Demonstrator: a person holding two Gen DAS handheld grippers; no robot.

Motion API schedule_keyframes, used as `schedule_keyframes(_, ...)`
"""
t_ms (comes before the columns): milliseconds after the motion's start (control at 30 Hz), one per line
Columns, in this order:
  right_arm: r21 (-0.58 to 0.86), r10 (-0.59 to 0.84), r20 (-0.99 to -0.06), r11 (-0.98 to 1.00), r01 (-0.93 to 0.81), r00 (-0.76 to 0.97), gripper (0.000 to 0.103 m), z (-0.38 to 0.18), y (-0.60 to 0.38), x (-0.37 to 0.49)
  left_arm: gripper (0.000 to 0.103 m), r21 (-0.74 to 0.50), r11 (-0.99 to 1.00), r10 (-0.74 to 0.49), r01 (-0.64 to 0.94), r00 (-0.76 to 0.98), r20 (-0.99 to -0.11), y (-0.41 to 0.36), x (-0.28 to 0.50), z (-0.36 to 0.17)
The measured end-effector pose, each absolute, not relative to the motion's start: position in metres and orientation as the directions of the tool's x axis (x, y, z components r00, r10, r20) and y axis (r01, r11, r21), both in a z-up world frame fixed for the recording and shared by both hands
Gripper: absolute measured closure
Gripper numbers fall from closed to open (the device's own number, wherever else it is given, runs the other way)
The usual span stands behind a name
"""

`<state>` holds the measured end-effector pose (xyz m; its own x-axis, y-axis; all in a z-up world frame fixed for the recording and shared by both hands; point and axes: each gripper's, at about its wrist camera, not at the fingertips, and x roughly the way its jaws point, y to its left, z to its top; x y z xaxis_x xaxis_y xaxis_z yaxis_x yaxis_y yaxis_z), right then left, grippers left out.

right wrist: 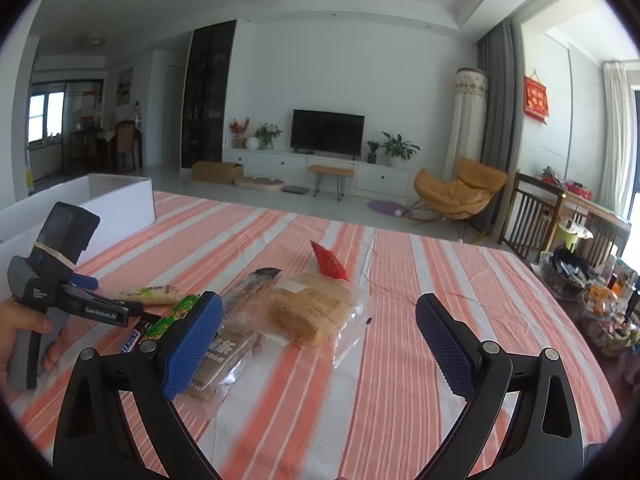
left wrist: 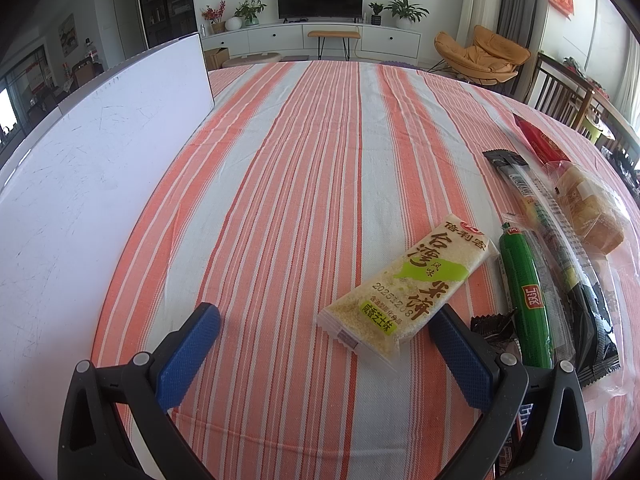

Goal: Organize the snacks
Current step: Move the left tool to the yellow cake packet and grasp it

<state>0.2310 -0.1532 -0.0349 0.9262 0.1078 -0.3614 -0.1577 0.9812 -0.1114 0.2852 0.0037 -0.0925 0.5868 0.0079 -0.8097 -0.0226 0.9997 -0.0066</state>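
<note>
Snacks lie on a striped tablecloth. In the left wrist view a beige rice cracker pack (left wrist: 404, 286) lies just ahead of my open left gripper (left wrist: 326, 326), near its right finger. Right of it are a green sausage (left wrist: 526, 294), a long dark packet (left wrist: 560, 240), a bread pack (left wrist: 588, 212) and a red packet (left wrist: 540, 142). In the right wrist view my right gripper (right wrist: 320, 316) is open and empty above the bread pack (right wrist: 312, 306), with the red packet (right wrist: 330, 262) beyond. The left gripper (right wrist: 82, 300) shows at the left, next to the cracker pack (right wrist: 150, 294) and a Snickers bar (right wrist: 132, 340).
A white box (left wrist: 100, 184) stands on the table at the left; it also shows in the right wrist view (right wrist: 120, 196). Wooden chairs (right wrist: 536, 216) and a cluttered side table (right wrist: 600, 300) are on the right. A TV unit and an orange armchair stand beyond the table.
</note>
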Motion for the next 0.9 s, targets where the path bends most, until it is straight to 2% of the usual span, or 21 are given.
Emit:
schedule_keyframes(200, -0.097, 0.127, -0.374, 0.98, -0.175, 0.919, 0.004, -0.036, -0.153, 0.23, 0.0, -0.007, 1.0, 0.008, -0.023, 0.587, -0.81, 0.004, 0.285, -0.093)
schedule_keyframes(433, -0.03, 0.192, -0.436, 0.973, -0.227, 0.879, 0.004, -0.045, -0.161, 0.236, 0.0, -0.007, 1.0, 0.007, -0.022, 0.587, -0.809, 0.004, 0.285, -0.093)
schedule_keyframes(600, 0.152, 0.195, -0.519, 0.979, -0.134, 0.832, 0.004, -0.06, -0.208, 0.251, 0.0, -0.013, 1.0, -0.018, 0.013, 0.569, -0.822, 0.002, 0.281, -0.091)
schedule_keyframes(800, 0.345, 0.241, -0.621, 0.938, -0.016, 0.746, 0.004, -0.087, -0.243, 0.252, 0.0, -0.174, 0.978, -0.21, 0.116, 0.558, -0.803, 0.008, 0.24, -0.075)
schedule_keyframes(900, 0.365, 0.258, -0.634, 0.931, -0.011, 0.729, 0.004, -0.09, -0.238, 0.248, 0.001, -0.101, 0.982, -0.178, 0.159, 0.611, -0.772, -0.002, 0.238, -0.057)
